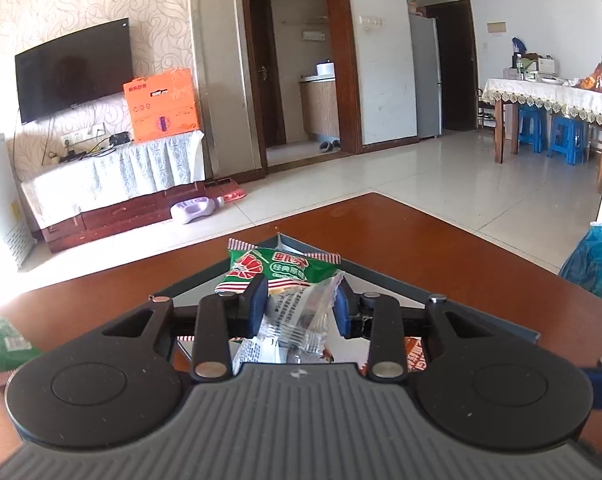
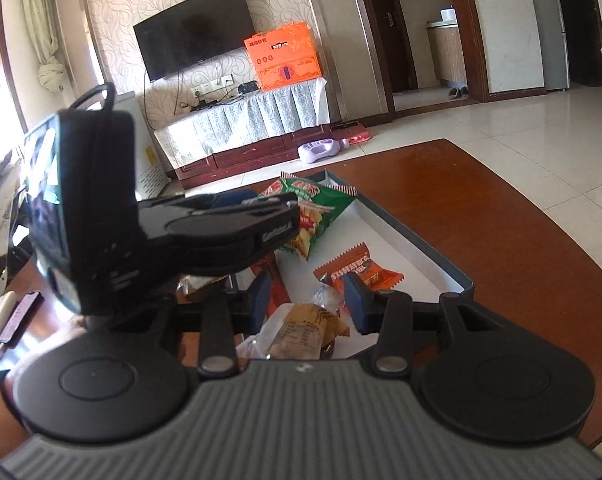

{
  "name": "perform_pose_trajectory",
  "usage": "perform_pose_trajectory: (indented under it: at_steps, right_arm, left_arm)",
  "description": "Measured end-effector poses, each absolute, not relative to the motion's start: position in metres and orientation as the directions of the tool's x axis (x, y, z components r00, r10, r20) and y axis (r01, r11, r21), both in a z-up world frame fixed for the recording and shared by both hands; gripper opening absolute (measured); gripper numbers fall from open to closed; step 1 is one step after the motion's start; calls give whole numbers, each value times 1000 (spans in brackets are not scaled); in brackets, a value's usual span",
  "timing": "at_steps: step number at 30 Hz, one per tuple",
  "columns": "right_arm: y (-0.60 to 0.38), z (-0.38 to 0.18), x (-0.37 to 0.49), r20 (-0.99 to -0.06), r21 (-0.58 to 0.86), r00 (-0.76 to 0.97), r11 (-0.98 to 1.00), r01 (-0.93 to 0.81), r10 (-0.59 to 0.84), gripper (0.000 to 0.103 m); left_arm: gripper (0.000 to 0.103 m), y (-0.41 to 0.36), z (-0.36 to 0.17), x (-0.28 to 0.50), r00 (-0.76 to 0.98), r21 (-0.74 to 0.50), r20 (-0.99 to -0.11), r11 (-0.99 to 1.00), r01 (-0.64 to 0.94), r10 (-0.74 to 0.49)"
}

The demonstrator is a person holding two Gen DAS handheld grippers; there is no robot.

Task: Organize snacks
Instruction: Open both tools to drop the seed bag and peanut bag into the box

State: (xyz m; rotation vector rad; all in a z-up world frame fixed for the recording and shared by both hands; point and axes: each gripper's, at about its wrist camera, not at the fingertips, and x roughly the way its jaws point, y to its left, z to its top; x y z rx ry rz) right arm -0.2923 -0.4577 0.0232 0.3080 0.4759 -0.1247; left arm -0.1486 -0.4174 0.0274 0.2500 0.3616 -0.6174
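My left gripper (image 1: 301,306) is shut on a clear plastic snack packet (image 1: 305,312) with white print, held over a dark-rimmed box (image 1: 381,274) with a white floor. A green snack packet (image 1: 277,268) lies in the box just beyond its fingertips. In the right wrist view the left gripper (image 2: 285,204) reaches in from the left above green packets (image 2: 325,208). My right gripper (image 2: 309,302) is shut on a clear packet holding a brown pastry (image 2: 301,330), at the near end of the box (image 2: 421,240). An orange packet (image 2: 361,270) lies on the box floor just beyond.
The box sits on a red-brown wooden table (image 1: 421,232) whose far corner and right edge are close. Another green packet (image 1: 1,344) lies on the table at left. A phone (image 2: 21,312) rests at the far left. A blue plastic bag (image 1: 597,260) stands at right.
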Motion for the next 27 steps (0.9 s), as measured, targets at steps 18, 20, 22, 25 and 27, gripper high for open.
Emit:
perform_pose_trajectory:
  at_steps: [18, 20, 22, 25, 27]
  right_arm:
    - [-458, 19, -291, -492, 234, 867, 946, 224, -83, 44]
    - [-455, 19, -290, -495, 222, 864, 948, 227, -91, 44]
    - [-455, 18, -290, -499, 210, 861, 951, 229, -97, 44]
    - [-452, 17, -288, -496, 204, 863, 953, 225, -97, 45]
    - [-449, 17, -289, -488, 195, 868, 958, 211, -92, 47]
  left_arm:
    - [98, -440, 14, -149, 729, 135, -350, 738, 661, -589]
    - [99, -436, 16, -159, 732, 155, -336, 731, 664, -593]
    - [99, -429, 18, -170, 742, 183, -322, 730, 658, -588]
    - [99, -410, 24, -184, 754, 191, -314, 739, 646, -577]
    - [99, -397, 28, -192, 762, 184, -309, 750, 635, -569]
